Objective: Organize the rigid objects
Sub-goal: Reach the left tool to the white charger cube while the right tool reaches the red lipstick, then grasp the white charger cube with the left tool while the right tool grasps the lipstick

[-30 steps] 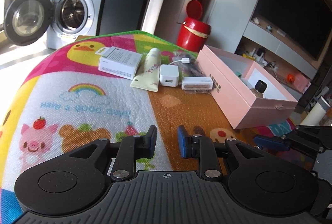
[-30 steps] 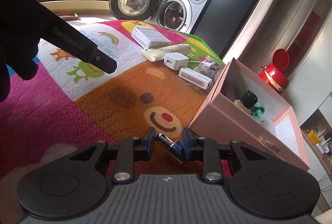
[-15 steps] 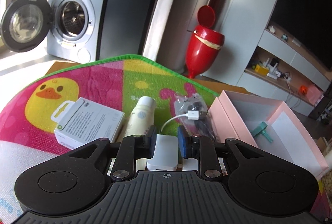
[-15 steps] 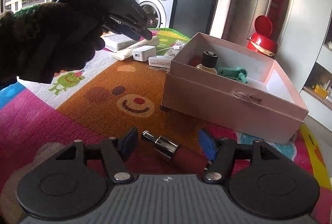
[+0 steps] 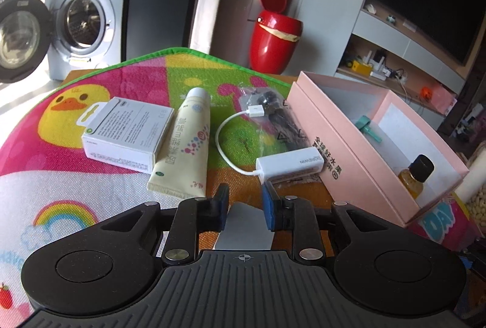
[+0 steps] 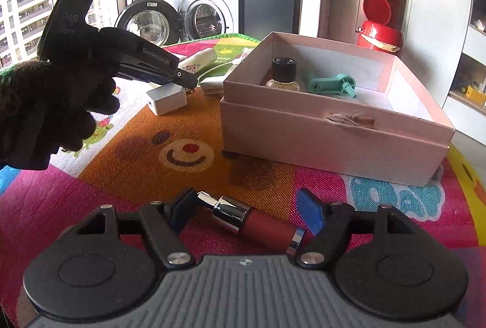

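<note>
Bare play mat (image 6: 145, 152) is lying open at 11 o'clock of the right gripper (image 6: 243, 212). The pink box (image 6: 334, 127) is blocking 1 o'clock. The left gripper (image 6: 182, 79) and white charger (image 6: 167, 98) are crowding the far 11 o'clock lane.

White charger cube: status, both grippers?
Left gripper shut on white charger cube, lifted. Right gripper open around red tube on mat. Pink box path clear.

Washing machine (image 5: 82, 24) beyond the far-left edge of the play mat (image 5: 54, 191), door (image 5: 18, 36) swung open. Red lidded bin (image 5: 273, 39) beyond the mat's far edge, lid up. Dark TV screen (image 5: 425, 3) above shelves (image 5: 391, 66) holding small clutter, maybe toys.
</note>
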A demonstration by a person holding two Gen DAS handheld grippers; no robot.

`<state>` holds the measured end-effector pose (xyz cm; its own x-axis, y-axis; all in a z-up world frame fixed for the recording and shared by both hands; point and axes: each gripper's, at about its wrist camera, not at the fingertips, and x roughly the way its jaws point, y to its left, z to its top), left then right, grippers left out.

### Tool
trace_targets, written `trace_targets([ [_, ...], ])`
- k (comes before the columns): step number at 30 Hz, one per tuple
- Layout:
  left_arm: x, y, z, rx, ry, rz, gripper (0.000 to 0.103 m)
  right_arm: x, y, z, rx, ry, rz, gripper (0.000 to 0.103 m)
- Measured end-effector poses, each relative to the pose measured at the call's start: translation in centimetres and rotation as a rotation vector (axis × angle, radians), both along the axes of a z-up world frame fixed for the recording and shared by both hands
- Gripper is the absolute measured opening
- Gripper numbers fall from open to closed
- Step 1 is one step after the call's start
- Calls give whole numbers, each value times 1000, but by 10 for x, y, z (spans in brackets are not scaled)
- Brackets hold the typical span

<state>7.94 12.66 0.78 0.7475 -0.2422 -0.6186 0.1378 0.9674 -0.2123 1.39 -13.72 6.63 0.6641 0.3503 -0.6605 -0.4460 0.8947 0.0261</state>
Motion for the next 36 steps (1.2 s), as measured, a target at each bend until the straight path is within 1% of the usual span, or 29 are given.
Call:
trace_targets([
  [6, -50, -8, 0, 42, -31, -88, 27, 2, 1, 0, -4, 1, -7, 76],
  [11, -87, -13, 13, 129, -112, -63, 27, 2, 1, 0, -8, 1, -15, 78],
  [12, -92, -12, 17, 134, -119, -64, 27, 2, 1, 0, -8, 1, -16, 78],
  [14, -100, -13, 19, 130, -109, -89, 27, 2, 1, 0, -8, 1, -17, 78],
  [15, -102, -15, 18, 141, -94, -107, 27, 2, 1, 0, -9, 1, -17, 78],
  [16, -104, -18, 16, 159, -84, -119, 27, 2, 1, 0, -9, 0, -17, 78],
  [17, -108, -24, 12, 195, -86, -129, 28, 2, 1, 0, -9, 0, -17, 79],
  [19, -112, -31, 9, 249, -120, -139, 28, 2, 1, 0, -11, -3, -19, 79],
  [20, -112, -35, 7, 261, -129, -148, 29, 2, 1, 0, -12, -4, -19, 79],
  [22, -113, -41, 5, 247, -141, -180, 32, 2, 1, 0, -15, -7, -21, 79],
  [24, -113, -46, 5, 237, -142, -220, 42, 2, 2, 0, -17, -9, -22, 79],
  [26, -113, -51, 5, 243, -141, -250, 47, 2, 2, 0, -17, -9, -23, 79],
  [27, -113, -52, 5, 248, -141, -256, 47, 2, 2, 0, -17, -9, -22, 79],
  [30, -111, -49, 7, 258, -131, -231, 47, 2, 2, 0, -17, -9, -22, 79],
  [33, -106, -39, 12, 264, -138, -137, 44, 2, 2, 0, -16, -8, -22, 79],
  [34, -103, -35, 13, 261, -130, -119, 44, 2, 2, 0, -16, -8, -23, 79],
  [36, -93, -27, 11, 241, -66, -107, 44, 2, 2, 0, -16, -8, -23, 79],
])
